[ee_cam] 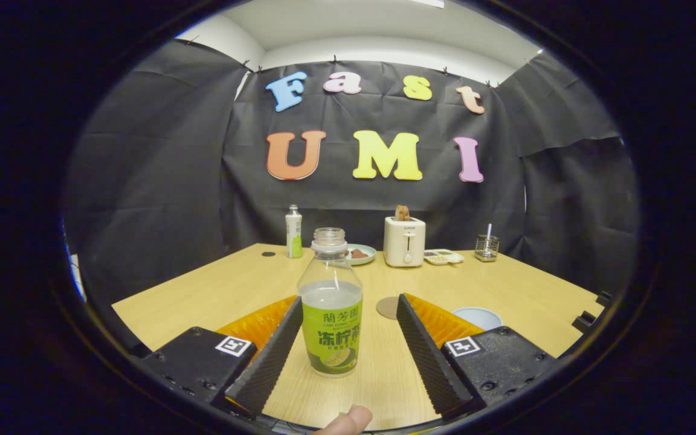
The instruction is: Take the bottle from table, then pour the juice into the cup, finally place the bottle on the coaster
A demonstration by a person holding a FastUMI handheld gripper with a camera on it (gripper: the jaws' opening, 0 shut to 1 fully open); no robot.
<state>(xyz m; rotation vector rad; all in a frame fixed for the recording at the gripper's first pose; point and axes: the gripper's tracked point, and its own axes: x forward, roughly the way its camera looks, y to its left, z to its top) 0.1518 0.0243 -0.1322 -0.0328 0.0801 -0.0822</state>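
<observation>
An uncapped clear bottle [331, 302] with a green label stands upright on the wooden table [523, 290], holding pale juice up to its shoulder. It sits between my two ribbed black fingers, closer to the left finger [269, 353] than the right finger [423, 350], touching neither. My gripper [348, 308] is open. A round brown coaster [388, 307] lies just beyond the right fingertip. A pale blue cup [478, 317] stands right of that finger, partly hidden by it.
Along the table's back stand a second small bottle [293, 232], a plate [360, 254], a white toaster [404, 240] with toast, a small tray [443, 257] and a glass holder [486, 246]. A fingertip [348, 420] shows below the fingers.
</observation>
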